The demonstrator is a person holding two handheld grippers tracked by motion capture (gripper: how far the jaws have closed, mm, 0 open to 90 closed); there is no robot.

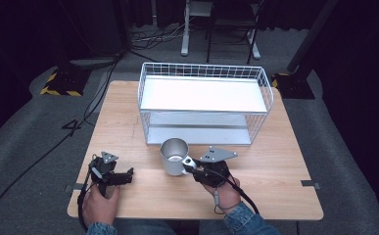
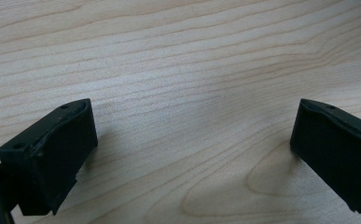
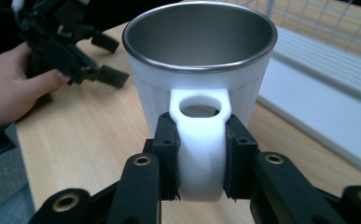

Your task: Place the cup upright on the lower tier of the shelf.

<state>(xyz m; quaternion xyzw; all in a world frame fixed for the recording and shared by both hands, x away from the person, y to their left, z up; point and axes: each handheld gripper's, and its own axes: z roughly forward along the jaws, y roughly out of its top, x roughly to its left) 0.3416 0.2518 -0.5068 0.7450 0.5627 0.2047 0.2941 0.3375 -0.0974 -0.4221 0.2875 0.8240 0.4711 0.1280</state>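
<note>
A white mug with a bare metal inside is seen standing upright on the wooden table, its long axis vertical and its open mouth turned straight up. It is placed near the front middle of the table, just in front of the wire basket. Its handle is pointed toward the person's side and slightly to the right, at the right gripper. In the right gripper view the handle is clamped from both sides by the two black jaws, which are pressed flat against it below its loop; the mug's base cannot be seen in that view.

The left gripper is held low over the front left part of the table, well apart from the mug. Its jaws are spread wide, with nothing but bare wood between them in the left gripper view.

The table top is of pale wood with a visible grain, and is marked by no clutter near the mug. The basket is made of white wire, with a flat white shelf across its upper part and a second white panel below. The floor is covered in grey carpet, with black cables run across it at the left. Dark curtains and metal stand legs are noted at the back of the room.
</note>
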